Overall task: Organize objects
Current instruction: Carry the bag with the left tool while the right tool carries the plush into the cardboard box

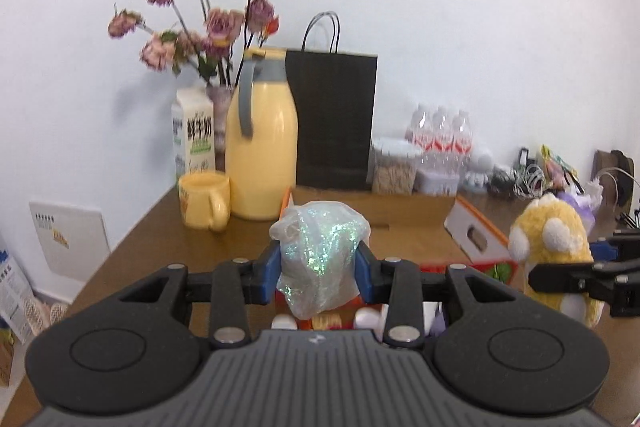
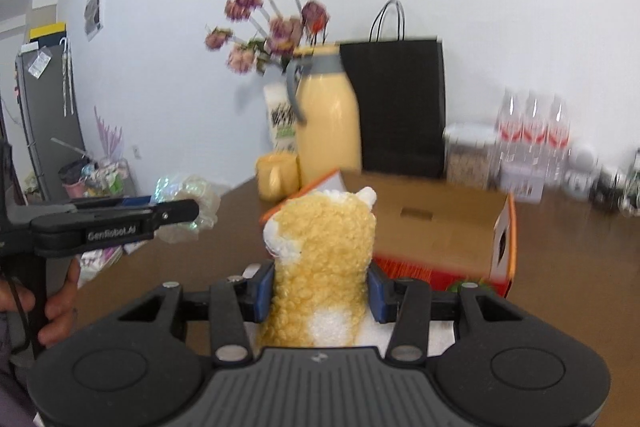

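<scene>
**Both grippers loaded above the open cardboard box**

The left gripper [image 1: 319,269] has its jaws closed on a glittery plastic bag [image 1: 320,251]. The bag bulges up out of the blue pads and hangs below them, so its long axis runs roughly vertical. The right gripper [image 2: 321,293] has its jaws clamped on a yellow plush toy [image 2: 324,259]. The toy stands upright between the pads, head uppermost, ears pointing up, long axis vertical; in the right wrist view its back or side faces the camera.

Both items are held clear of the tabletop [image 1: 168,247]. The orange cardboard box [image 2: 436,227] lies ahead of both grippers and lower, its flaps open. In the left wrist view the box interior sits directly beneath the bag, with small items visible inside. In the right wrist view the box lies forward and to the right of the toy.

Judgement: the left gripper appears nearer the box opening, so the bag would need the shorter travel if the box is the destination. The toy would need a forward-right carry first.
</scene>
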A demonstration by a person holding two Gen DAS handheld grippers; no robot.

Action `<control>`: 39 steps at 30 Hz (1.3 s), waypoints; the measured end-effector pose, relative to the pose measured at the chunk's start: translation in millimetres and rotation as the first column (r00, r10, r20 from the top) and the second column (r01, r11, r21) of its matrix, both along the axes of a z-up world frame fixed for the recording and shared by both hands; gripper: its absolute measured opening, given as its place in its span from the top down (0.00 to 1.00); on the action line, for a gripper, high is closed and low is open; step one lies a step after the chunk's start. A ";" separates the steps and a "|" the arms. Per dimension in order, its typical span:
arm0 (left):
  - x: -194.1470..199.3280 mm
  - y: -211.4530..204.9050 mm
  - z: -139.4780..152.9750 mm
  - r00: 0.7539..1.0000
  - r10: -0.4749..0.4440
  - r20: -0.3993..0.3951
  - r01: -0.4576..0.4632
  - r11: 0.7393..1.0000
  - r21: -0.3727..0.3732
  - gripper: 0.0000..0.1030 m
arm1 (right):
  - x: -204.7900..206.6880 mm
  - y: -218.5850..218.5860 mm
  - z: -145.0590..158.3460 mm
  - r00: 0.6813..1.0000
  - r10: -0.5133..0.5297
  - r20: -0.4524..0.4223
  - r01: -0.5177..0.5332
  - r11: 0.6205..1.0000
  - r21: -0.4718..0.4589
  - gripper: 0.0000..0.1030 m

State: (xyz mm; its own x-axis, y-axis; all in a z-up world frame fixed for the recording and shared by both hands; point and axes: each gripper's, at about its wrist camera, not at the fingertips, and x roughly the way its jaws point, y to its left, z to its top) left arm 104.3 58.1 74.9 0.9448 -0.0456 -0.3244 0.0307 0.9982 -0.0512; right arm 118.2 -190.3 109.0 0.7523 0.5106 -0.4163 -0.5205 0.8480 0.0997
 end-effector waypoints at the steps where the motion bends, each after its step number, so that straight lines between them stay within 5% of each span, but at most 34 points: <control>1: 8.2 -1.9 4.0 1.000 -0.001 0.007 0.001 1.000 0.003 0.63 | 9.8 -0.1 5.4 1.000 -0.003 0.009 0.003 1.000 0.004 0.57; 10: 88.1 -14.5 13.3 1.000 -0.019 -0.022 0.018 1.000 -0.010 0.63 | 121.5 12.4 20.5 0.999 -0.032 -0.010 0.033 0.999 0.026 0.57; 20: 190.1 -18.9 -36.1 0.981 -0.011 -0.192 0.009 1.000 -0.014 0.63 | 232.1 31.0 -42.8 0.976 -0.064 -0.210 0.058 0.998 -0.034 0.57; 31: 239.6 -24.5 -101.6 0.908 -0.086 -0.410 0.105 0.994 0.024 0.63 | 263.2 17.0 -93.5 0.941 -0.073 -0.329 0.037 0.993 -0.115 0.56; 39: 217.6 -26.0 -97.5 0.888 -0.125 -0.443 0.152 0.988 0.026 0.63 | 260.0 10.7 -94.5 0.930 -0.034 -0.365 -0.002 0.995 -0.099 0.55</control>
State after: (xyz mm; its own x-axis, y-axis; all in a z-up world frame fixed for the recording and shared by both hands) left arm 321.9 32.1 -22.6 0.6913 -0.1339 -0.7100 0.1568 0.9871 -0.0334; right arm 378.3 -179.6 14.4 0.5462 0.4439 -0.7104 -0.4498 0.8708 0.1983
